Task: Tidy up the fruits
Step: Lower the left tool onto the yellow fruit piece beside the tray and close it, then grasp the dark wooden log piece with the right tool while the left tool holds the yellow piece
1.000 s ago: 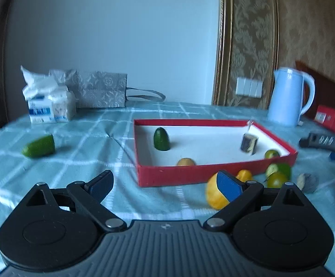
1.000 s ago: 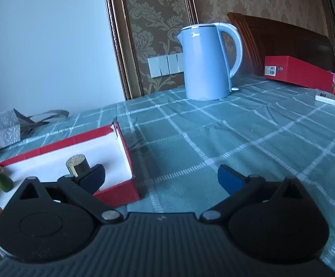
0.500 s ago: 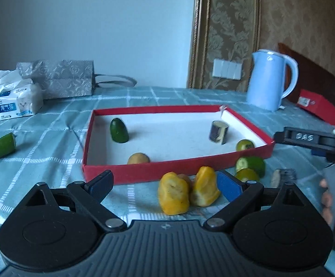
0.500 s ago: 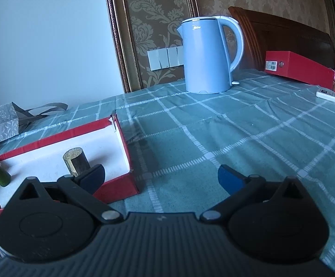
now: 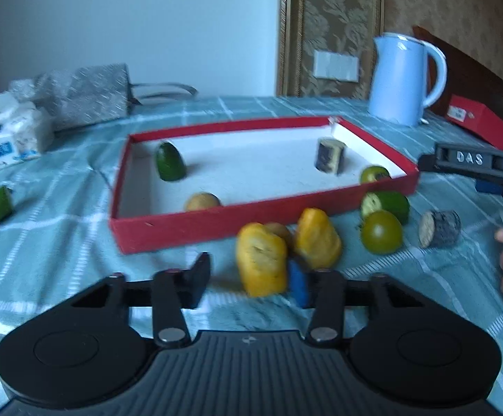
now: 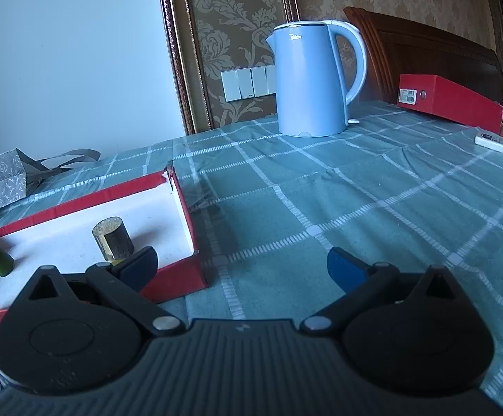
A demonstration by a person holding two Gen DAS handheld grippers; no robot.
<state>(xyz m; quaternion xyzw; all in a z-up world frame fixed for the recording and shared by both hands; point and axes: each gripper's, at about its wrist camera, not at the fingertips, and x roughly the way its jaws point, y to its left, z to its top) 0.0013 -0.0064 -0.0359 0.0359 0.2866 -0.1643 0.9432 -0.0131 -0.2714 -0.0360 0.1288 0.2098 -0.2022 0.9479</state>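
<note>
Yellow fruit piece sits on the checked cloth right in front of the red box, and the left gripper is closing its jaws around it. The blue pad looks to be at its side; the other finger is clearly still off it (bit blurry). A second yellow piece is just beside it. The right gripper has its fingers spread wide with nothing between them, pointing toward the blue kettle.
</note>
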